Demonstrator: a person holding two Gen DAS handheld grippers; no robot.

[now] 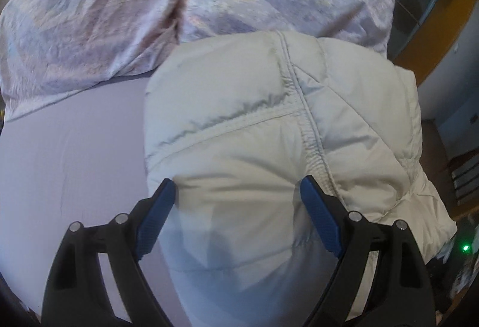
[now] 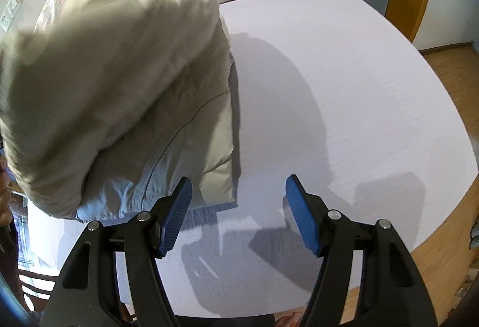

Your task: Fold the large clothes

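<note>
Left view, left to right: bare sheet (image 1: 74, 162), then the jacket (image 1: 269, 123) — a pale puffy bundle lying on the bed, rumpled duvet (image 1: 149, 6) behind it. Left gripper (image 1: 236, 198) hangs over the near end of the jacket, jaws wide apart, straddling a bulge of fabric; can't tell if the pads touch it, no pinch visible. Right view: jacket at left, doubled over on itself, hem near the bed edge, open sheet to the right. Right gripper (image 2: 238, 196) is spread and empty — it sits beside the hem, over bare sheet. My read: at least one fold is in, bundle is lumpy and not squared. Left to do: flatten, probably one more fold, tidy edges.
</note>
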